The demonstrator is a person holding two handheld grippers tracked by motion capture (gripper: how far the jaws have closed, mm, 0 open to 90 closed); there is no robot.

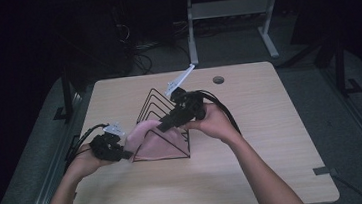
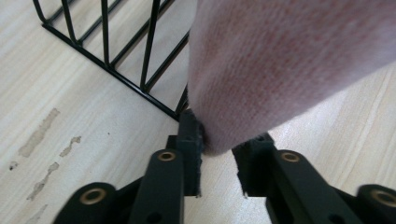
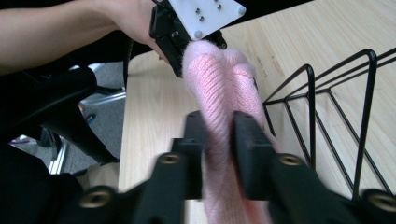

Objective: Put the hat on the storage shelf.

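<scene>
A soft pink knitted cloth (image 1: 151,141) lies draped over the front of a black wire rack of triangular dividers (image 1: 162,115), which stands near the middle of the pale wooden counter (image 1: 251,125). In the high view the cloth hangs down the rack's 6 o'clock face and stretches toward 9 o'clock, where the left tongs (image 1: 124,155) meet its end.

In the left gripper view the left tongs (image 2: 218,156) stand with a gap between the jaws. The cloth's (image 2: 280,65) rounded end sits in that gap, touching one pad, while the other pad stands clear of it, so it is not clamped. The rack's (image 2: 121,65) base wire runs just beside, at 11 o'clock.

The right tongs (image 1: 164,126) come in from 3 o'clock over the top of the rack. In the right gripper view the right tongs (image 3: 218,135) have a bunched ridge of the cloth (image 3: 224,88) between the jaws, both pads pressing its sides.
</scene>
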